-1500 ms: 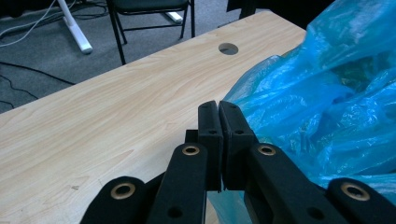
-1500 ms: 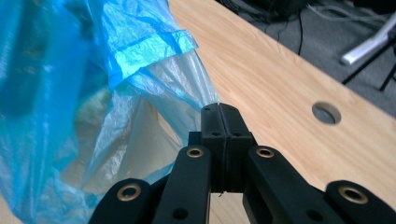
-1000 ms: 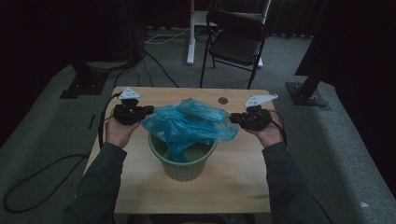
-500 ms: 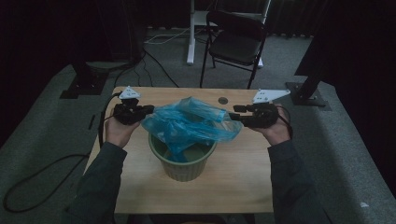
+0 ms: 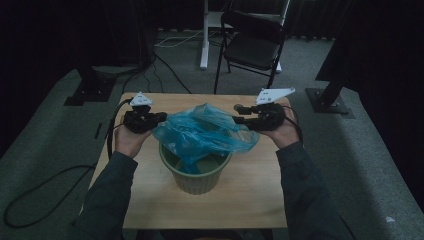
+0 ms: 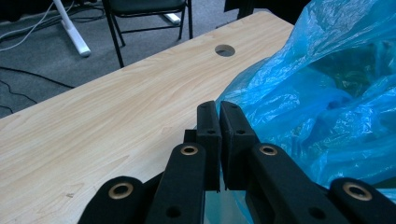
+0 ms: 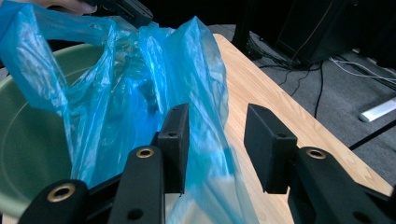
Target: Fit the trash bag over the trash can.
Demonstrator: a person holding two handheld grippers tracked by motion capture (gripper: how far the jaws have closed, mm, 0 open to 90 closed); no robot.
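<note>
A blue plastic bag (image 5: 202,132) is draped over a green bin (image 5: 196,175) in the middle of the table. My left gripper (image 5: 161,119) is at the bag's left edge, jaws shut on the thin film (image 6: 299,107). My right gripper (image 5: 237,117) is at the bag's right edge. Its jaws have just been opening and now stand apart. In the right gripper view (image 7: 217,121), loose bag film (image 7: 140,84) hangs between and beside the jaws, and neither pad presses on it. The bin's inner wall (image 7: 28,140) is behind the film.
The wooden table (image 5: 150,200) has a round hole (image 5: 239,106) near its far edge, close to my right gripper. A black folding chair (image 5: 252,47) stands beyond the table, with cables and stand bases on the grey carpet around it.
My right gripper has risen a little and its jaws have spread off the bag's right edge. The left hand and its gripper have stayed put.
</note>
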